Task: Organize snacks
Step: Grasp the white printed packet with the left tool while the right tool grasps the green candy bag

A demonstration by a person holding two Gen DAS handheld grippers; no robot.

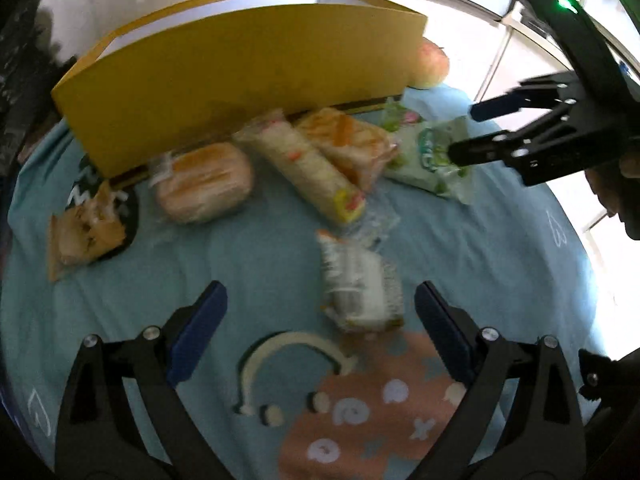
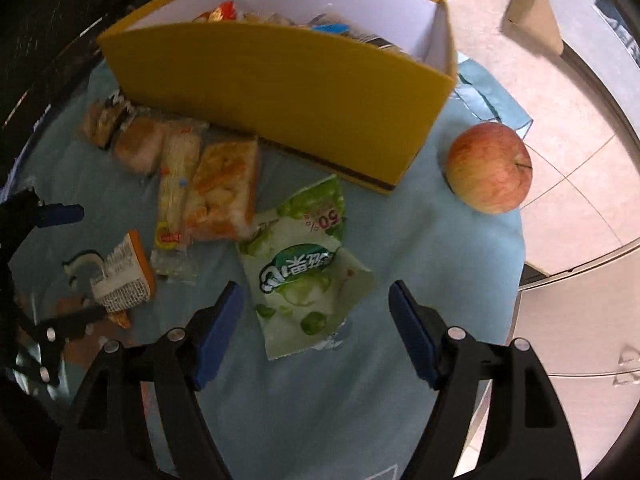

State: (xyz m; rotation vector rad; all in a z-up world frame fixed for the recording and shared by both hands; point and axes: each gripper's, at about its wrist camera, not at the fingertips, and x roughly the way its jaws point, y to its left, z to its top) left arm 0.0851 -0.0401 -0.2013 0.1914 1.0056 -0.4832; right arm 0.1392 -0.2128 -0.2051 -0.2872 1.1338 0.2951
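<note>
Hovering above the blue-clothed table (image 2: pixel 400 380), both hand-held grippers have their jaws spread with nothing between the pads: left hand-held gripper (image 1: pixel 320 332) over a small white-and-orange wrapped snack (image 1: pixel 360 292), right hand-held gripper (image 2: pixel 316 328) over the green candy bag (image 2: pixel 304 276). Remaining loose snacks lie in a row just in front of the yellow box (image 2: pixel 280 92): a round bun (image 1: pixel 204 182), a long rice roll (image 1: pixel 308 172), an orange-topped sandwich pack (image 1: pixel 352 140), and a brown packet (image 1: pixel 84 228) at the far left. Box already holds several wrappers. An apple (image 2: pixel 490 168) sits beside the box near the table edge. Risks, as judged: green bag lies flat and slack, so pads may slide over the film or pinch only a corner and drop it on the lift; the wrapped snack sits off-centre toward the left gripper's right pad, so closing may push it aside; both grippers work close together and could collide; a sweep could nudge the apple off the edge. Left view is motion-blurred, labels unreadable; box contents mostly hidden behind its front wall; brown packet's contents unclear
</note>
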